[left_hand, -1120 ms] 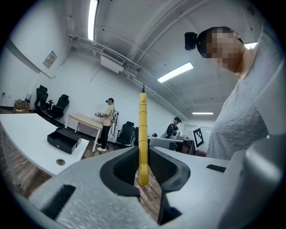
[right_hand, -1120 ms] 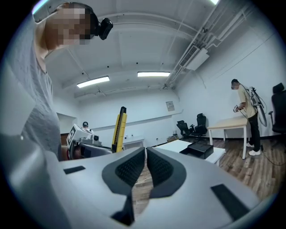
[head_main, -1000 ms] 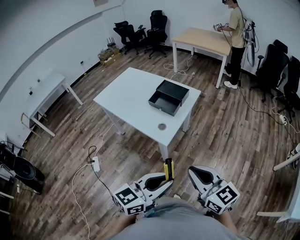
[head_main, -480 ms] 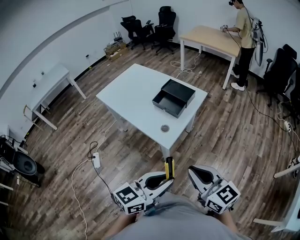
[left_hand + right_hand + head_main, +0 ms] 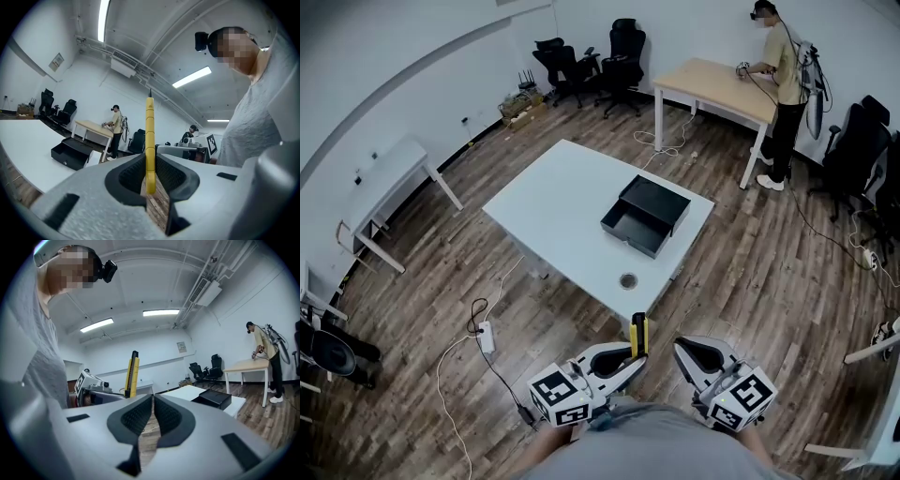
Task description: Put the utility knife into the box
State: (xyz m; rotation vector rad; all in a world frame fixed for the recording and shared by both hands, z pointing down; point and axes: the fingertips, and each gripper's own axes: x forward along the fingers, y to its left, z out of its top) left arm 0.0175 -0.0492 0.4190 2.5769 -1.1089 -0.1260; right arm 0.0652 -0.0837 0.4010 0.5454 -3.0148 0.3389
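Yellow utility knife [image 5: 637, 335] stands upright, clamped in the left gripper [image 5: 629, 361]. The right gripper [image 5: 684, 350] is closed, empty. The black box [image 5: 645, 216] lies far off on the white table [image 5: 553, 202].

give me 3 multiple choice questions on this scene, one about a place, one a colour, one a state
1. Where is the black open box?
A on the white rectangular table
B on the floor
C on a chair

2. What colour is the slim utility knife?
A red
B yellow
C green

3. What state is the left gripper in?
A open and empty
B shut on the knife
C lying on the table

Answers:
1 A, the box rests on the white tabletop.
2 B, the knife's body is yellow in both gripper views.
3 B, its jaws clamp the knife, which stands upright.
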